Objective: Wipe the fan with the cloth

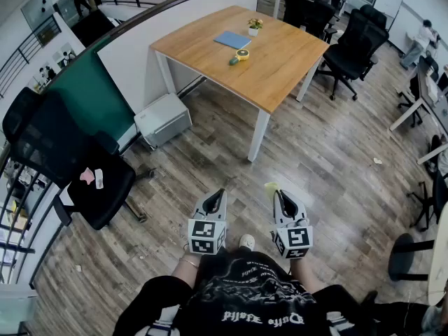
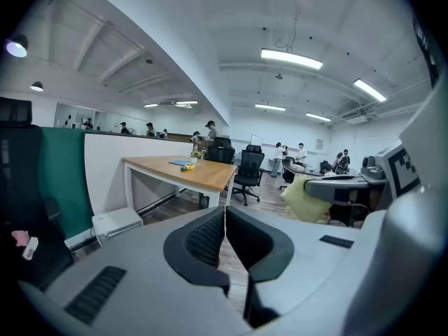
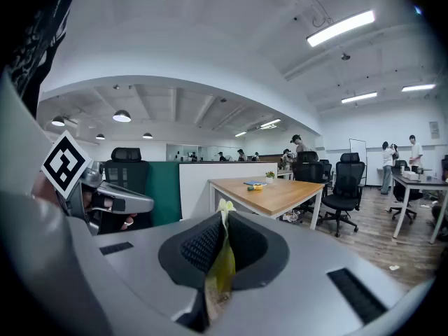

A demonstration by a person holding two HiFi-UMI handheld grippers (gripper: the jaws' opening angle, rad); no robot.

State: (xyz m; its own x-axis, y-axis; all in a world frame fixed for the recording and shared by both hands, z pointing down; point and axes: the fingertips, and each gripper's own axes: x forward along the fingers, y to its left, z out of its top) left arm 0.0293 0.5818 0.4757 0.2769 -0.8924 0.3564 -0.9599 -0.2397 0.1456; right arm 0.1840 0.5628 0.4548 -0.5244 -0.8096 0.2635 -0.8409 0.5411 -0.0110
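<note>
My left gripper [image 1: 220, 193] hangs over the wood floor, jaws together. My right gripper [image 1: 278, 194] pinches a yellow cloth [image 1: 270, 185]. Well ahead, the table [image 1: 280, 72] carries a small yellow fan [image 1: 242, 54], a blue pad [image 1: 232, 40] and a potted plant [image 1: 255, 26].

Cloth [image 3: 223, 261] yellow; table [image 1: 280, 68] light wood; small tabletop object [image 1: 242, 54] apparently yellow-green.
</note>
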